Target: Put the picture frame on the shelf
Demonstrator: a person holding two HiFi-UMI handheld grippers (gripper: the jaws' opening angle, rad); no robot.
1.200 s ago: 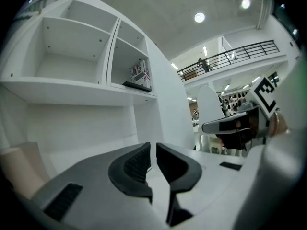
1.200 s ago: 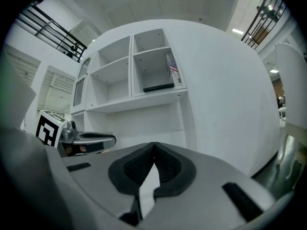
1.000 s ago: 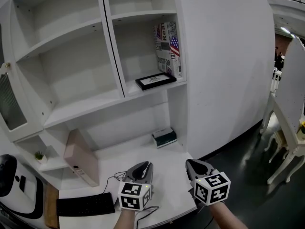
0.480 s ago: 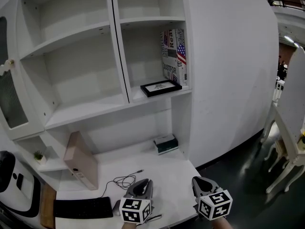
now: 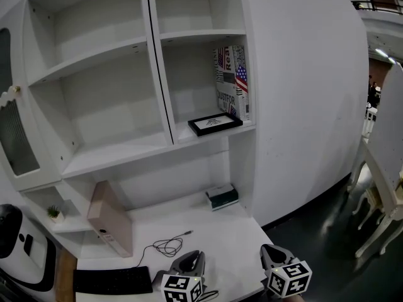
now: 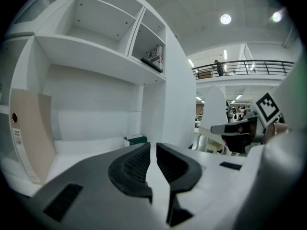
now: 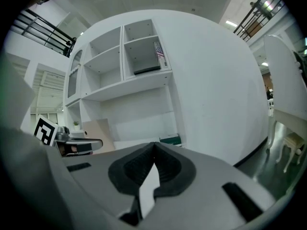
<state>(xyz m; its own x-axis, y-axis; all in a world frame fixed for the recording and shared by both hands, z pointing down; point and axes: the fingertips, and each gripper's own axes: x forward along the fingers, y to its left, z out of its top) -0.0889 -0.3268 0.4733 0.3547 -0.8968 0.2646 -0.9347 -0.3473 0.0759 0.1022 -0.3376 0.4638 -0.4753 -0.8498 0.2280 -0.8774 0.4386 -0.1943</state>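
Note:
A black picture frame point(image 5: 214, 123) with a white print lies flat on the right-hand shelf point(image 5: 189, 134) of the white wall unit, in front of the upright books point(image 5: 233, 83). It also shows small in the left gripper view as the frame point(image 6: 152, 63) and in the right gripper view as the frame point(image 7: 146, 70). Both grippers hang low over the desk's front edge, far below the frame. My left gripper point(image 5: 195, 255) point(image 6: 153, 145) is shut with nothing in it. My right gripper point(image 5: 267, 250) point(image 7: 154, 145) is likewise shut and holds nothing.
On the white desk point(image 5: 227, 231) stand a green box point(image 5: 221, 196), a leaning beige binder point(image 5: 110, 219), a black keyboard point(image 5: 113, 280) and a coiled cable point(image 5: 167, 247). A small plant point(image 5: 55, 214) sits on a low left shelf. White chairs point(image 5: 384, 187) stand to the right.
Both grippers have sunk toward the bottom edge of the head view, drawing back from the shelf unit. The frame stays lying on the shelf.

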